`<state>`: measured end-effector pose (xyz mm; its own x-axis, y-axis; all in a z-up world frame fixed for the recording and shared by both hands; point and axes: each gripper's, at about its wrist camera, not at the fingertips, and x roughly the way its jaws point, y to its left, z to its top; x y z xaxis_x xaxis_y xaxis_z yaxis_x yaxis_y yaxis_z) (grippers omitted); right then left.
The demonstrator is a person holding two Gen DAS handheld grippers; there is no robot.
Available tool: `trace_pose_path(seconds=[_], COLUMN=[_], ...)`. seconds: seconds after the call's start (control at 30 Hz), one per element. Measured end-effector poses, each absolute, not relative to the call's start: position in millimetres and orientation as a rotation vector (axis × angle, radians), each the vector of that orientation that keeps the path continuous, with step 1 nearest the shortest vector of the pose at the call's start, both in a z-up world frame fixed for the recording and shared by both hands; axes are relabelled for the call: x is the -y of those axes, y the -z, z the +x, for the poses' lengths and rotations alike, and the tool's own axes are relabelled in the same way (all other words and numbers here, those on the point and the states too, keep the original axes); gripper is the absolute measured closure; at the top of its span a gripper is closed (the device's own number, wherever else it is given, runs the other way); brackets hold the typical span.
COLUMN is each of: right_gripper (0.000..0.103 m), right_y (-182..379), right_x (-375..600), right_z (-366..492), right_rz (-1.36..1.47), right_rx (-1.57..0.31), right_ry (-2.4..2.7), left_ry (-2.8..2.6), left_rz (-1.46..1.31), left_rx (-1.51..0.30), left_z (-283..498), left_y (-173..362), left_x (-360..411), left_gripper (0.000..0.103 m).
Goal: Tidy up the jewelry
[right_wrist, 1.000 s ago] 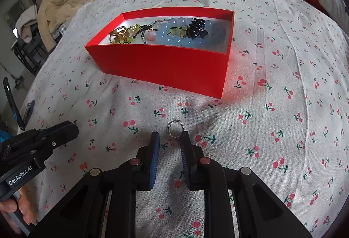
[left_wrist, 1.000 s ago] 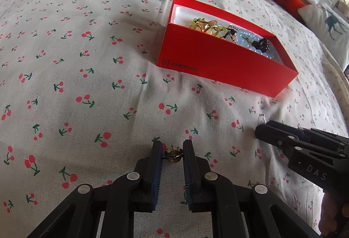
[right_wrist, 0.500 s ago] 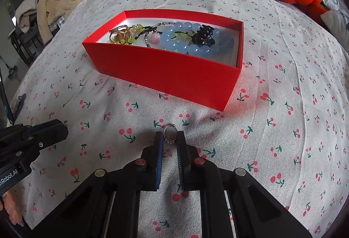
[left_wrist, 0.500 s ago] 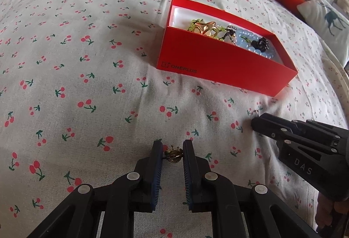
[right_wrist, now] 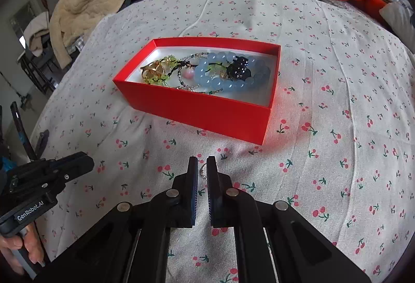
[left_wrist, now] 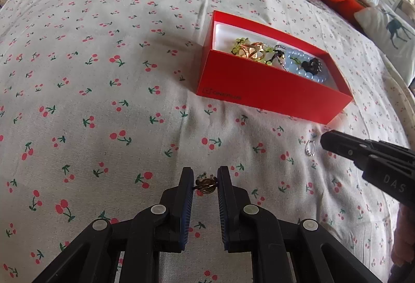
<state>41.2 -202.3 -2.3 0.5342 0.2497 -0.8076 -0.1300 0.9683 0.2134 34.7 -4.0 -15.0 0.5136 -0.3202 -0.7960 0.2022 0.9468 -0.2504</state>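
Jaws of the right gripper (right_wrist: 202, 170) are pinching a silver ring (right_wrist: 203, 170), having just been closing. Left gripper (left_wrist: 205, 183) is pinching a gold earring (left_wrist: 205, 183). Either thin piece could be slipping out before reaching the red box (right_wrist: 207, 111) at frame centre.

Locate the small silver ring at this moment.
In the right wrist view the silver ring sits pinched between the right gripper fingers, just in front of the red box over the cherry-print bedspread.

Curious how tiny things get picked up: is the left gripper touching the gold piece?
Touching. The left wrist view shows the gold piece pinched in the left gripper, both pads pressing its sides.
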Motion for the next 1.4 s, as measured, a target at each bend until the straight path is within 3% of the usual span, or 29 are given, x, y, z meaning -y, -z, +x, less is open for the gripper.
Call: trace_pose_path(seconds=[0.37, 0.4, 0.47, 0.5, 0.53, 0.67, 0.8, 1.03, 1.33, 1.4], right_gripper=[0.094, 0.091, 0.061, 0.055, 0.05, 0.05, 0.054, 0.08, 0.088, 0.098], right_y=[-21.7, -17.9, -5.9, 0.1, 5.0, 20.6, 33.9, 36.7, 32.9, 29.4], right_x=[223.9, 219.0, 208.1, 203.7, 199.4, 187.9, 181.7, 191.9, 188.0, 190.0], right_z=[33.5, 34.2, 37.2, 37.3, 37.4, 42.1, 47.9, 52.4, 51.3, 51.2], right_rz=[0.2, 0.161, 0.094, 0.074, 0.056, 0.02, -0.01, 0.024, -0.004, 0.009], right_rx=[-0.914, -0.929, -0.98, -1.0, -1.011, -1.037, -1.038, -1.031, -1.03, -1.032], right_ry=[-0.203, -0.208, -0.223, -0.227, -0.231, -0.252, -0.247, -0.219, -0.215, -0.227], left_ry=[0.324, 0.323, 0.325, 0.326, 0.327, 0.327, 0.322, 0.307, 0.306, 0.307], left_rz=[-0.138, -0.139, -0.14, -0.139, -0.137, -0.134, -0.133, -0.134, -0.129, -0.123], left_rx=[-0.979, -0.98, -0.984, -0.986, -0.988, -0.995, -1.0, -0.997, -0.997, -0.992], left_z=[36.1, 36.2, 36.2, 35.9, 35.3, 34.7, 35.1, 37.6, 38.0, 38.5], left_y=[12.5, 13.0, 14.5, 15.3, 16.1, 19.3, 21.0, 19.0, 17.8, 16.0], left_x=[7.1, 7.2, 8.3, 8.9, 9.7, 10.4, 7.5, -0.1, -3.0, -3.1], left_gripper=[0.09, 0.09, 0.09, 0.09, 0.09, 0.09, 0.09, 0.09, 0.09, 0.09])
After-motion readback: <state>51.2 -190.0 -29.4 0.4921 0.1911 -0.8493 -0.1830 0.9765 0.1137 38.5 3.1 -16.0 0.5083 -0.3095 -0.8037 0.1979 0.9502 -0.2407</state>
